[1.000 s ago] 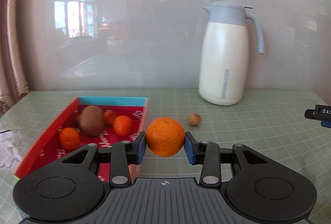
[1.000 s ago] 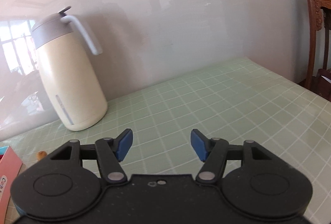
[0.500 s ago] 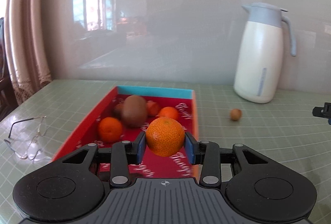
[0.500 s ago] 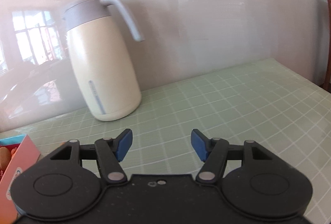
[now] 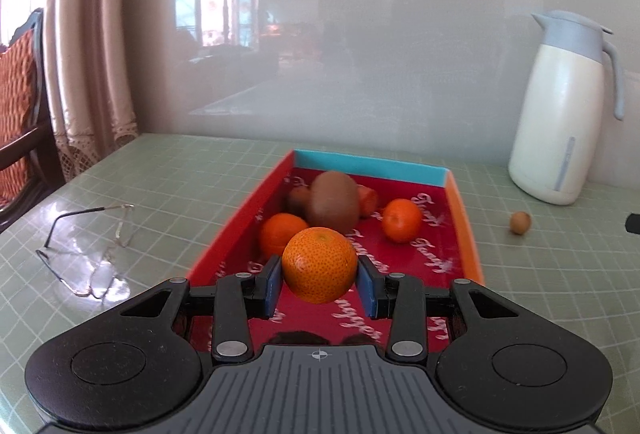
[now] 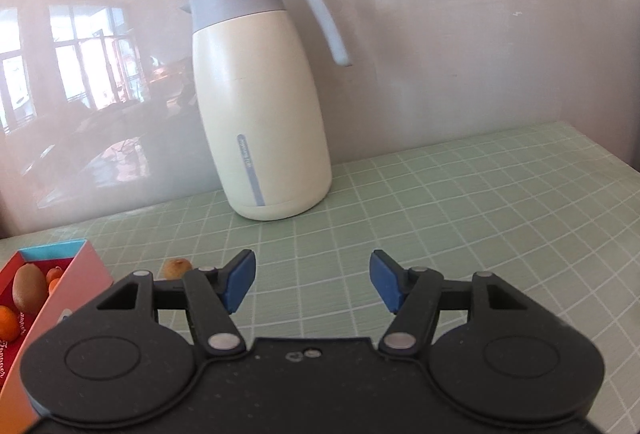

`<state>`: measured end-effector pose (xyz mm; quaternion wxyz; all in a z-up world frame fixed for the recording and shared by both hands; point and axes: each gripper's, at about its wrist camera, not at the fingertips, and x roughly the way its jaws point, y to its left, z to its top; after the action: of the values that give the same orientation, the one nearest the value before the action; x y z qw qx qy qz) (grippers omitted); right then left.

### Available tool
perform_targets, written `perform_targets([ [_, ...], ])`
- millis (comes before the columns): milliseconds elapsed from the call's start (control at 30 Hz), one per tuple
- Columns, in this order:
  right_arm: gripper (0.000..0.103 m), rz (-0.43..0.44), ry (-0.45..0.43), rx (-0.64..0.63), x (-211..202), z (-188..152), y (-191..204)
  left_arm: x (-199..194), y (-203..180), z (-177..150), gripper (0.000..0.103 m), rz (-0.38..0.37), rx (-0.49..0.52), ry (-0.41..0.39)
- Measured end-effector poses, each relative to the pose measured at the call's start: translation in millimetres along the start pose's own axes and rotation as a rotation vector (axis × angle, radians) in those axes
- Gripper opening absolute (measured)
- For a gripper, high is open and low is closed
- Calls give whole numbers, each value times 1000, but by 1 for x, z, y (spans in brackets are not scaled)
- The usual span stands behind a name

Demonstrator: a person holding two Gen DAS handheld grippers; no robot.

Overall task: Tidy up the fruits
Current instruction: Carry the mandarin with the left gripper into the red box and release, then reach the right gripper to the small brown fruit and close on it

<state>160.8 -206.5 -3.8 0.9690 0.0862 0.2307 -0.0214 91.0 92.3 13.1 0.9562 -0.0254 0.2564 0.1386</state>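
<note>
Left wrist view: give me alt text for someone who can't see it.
The left tool grips an orange mandarin above the near end of a red tray holding a kiwi and smaller oranges. Glasses lie left; a cream thermos jug and small brown fruit sit right.

You can see pale cursive lettering repeated across the red floor of the tray [image 5: 430, 254], but the script is blurred and partly covered by fruit, so no word reads with certainty. On the thermos jug [image 6: 260, 105], far on the table, a grey vertical strip low on the body carries tiny print that is too small for you to make out. Nothing else in either view bears readable text.
</note>
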Motion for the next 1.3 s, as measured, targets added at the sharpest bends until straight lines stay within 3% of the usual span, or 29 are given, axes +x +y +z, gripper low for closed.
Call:
perform_targets([
  [233,63,6,4,-19,0,-3,7,2,7,1,40,15,-17,-7],
  [267,63,6,5,-21,-1,-3,7,3,8,1,50,14,-17,-6],
  [300,63,5,5,-22,-1,-4,7,2,8,1,70,15,-19,-10],
  [367,63,3,5,-24,-1,-4,6,-3,6,1,86,40,-20,-45],
  [533,63,-3,3,-28,-1,-2,2,-6,5,3,91,34,-22,-59],
  [600,63,-2,4,-31,-1,-2,0,-7,4,3,102,35,-20,-66],
  [900,63,29,0,-78,1,-6,12,-12,8,3,103,66,-10,-92],
  [1167,63,94,-41,-251,15,-12,57,-6,38,-3,103,115,-48,-74],
  [1300,61,123,-29,-270,28,-12,78,-6,57,-5,103,151,-64,-79],
])
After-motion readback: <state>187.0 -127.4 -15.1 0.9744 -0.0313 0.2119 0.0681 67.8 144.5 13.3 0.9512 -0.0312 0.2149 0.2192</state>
